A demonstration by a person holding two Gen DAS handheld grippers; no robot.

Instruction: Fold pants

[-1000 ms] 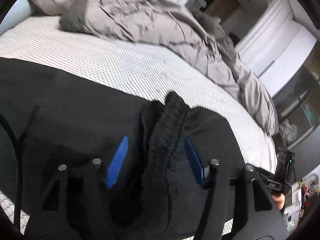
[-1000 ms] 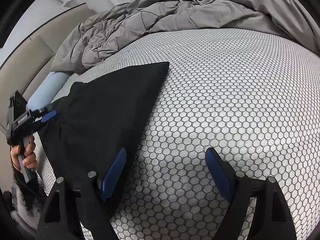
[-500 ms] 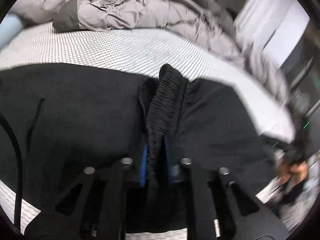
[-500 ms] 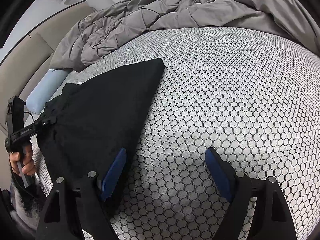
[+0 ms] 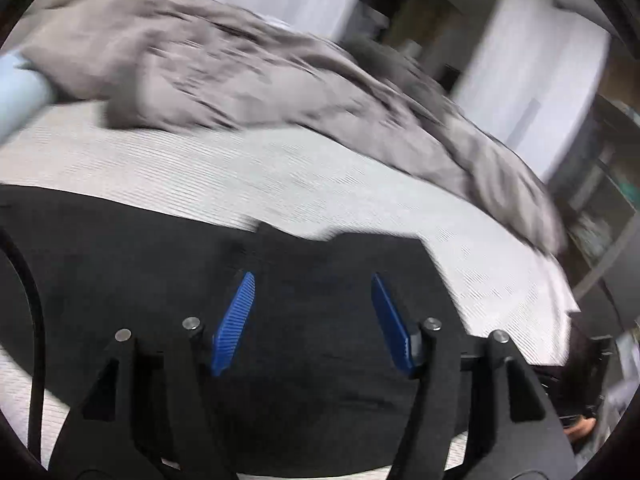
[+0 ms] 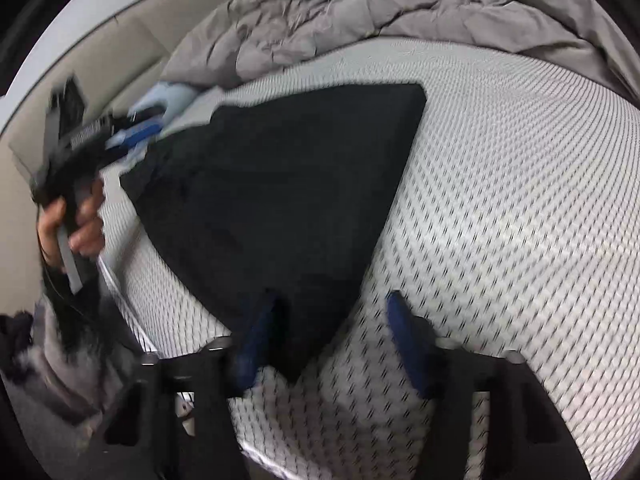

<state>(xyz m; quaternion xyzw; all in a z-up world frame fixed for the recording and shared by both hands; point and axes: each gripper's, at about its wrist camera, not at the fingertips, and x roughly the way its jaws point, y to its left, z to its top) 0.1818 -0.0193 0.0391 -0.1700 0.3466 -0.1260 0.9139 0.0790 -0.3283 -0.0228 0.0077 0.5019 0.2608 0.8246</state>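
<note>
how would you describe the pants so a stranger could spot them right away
Start at the bed, with its white honeycomb-patterned cover and a crumpled grey duvet heaped along the far side. The pants lie flat on the cover: the only black fabric there, smooth beside the rumpled grey bedding.

A rumpled grey duvet (image 6: pixel 400 20) (blurred) lies across the honeycomb-patterned mattress (image 6: pixel 520 200), beside a pale-blue pillow (image 5: pixel 16 96).

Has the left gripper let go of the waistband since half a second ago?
Yes. The left gripper was shut on the bunched waistband; now its jaws stand open, and the black pants lie flat on the white mattress.
</note>
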